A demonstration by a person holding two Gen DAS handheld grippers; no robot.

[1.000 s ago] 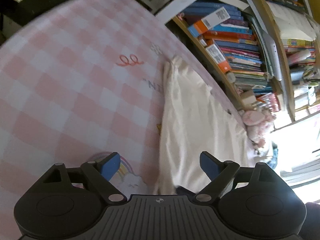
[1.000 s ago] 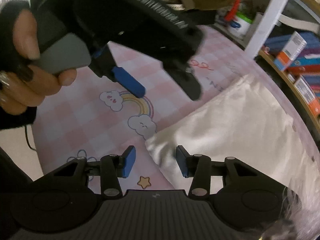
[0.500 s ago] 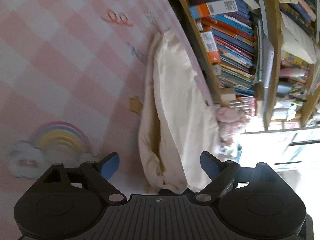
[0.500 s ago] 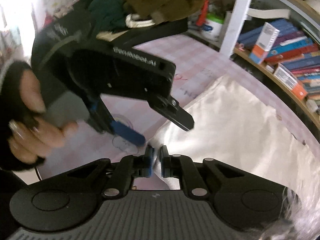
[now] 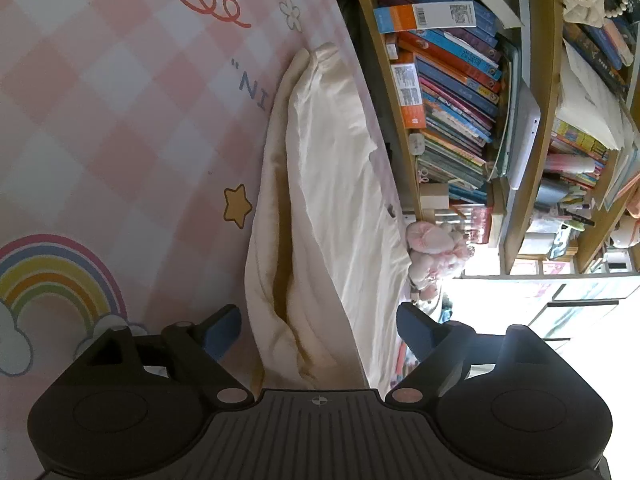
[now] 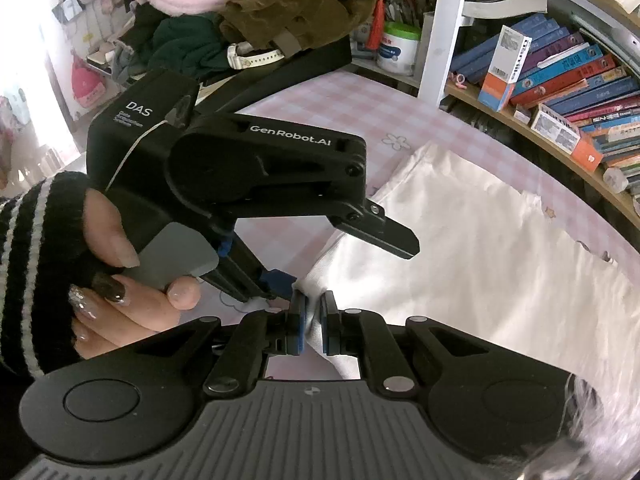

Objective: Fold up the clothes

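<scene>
A cream white garment [image 5: 320,200] lies along the far edge of a pink checked mat [image 5: 100,120], next to a bookshelf. My left gripper [image 5: 320,332] is open, its blue pads on either side of the garment's near corner fold. My right gripper [image 6: 313,320] is shut on the same garment's near corner [image 6: 460,260], and the cloth rises to its pads. The left gripper [image 6: 348,256] shows in the right wrist view, just above that corner.
A bookshelf [image 5: 460,100] full of books stands right behind the mat's edge. A pink plush toy [image 5: 436,252] sits by the garment. In the right wrist view, piled clothes [image 6: 280,12] and a white jar [image 6: 400,48] lie at the mat's far end.
My right gripper closed from open onto the garment's corner and lifted it a little. My left gripper moved down toward that same corner and stayed open.
</scene>
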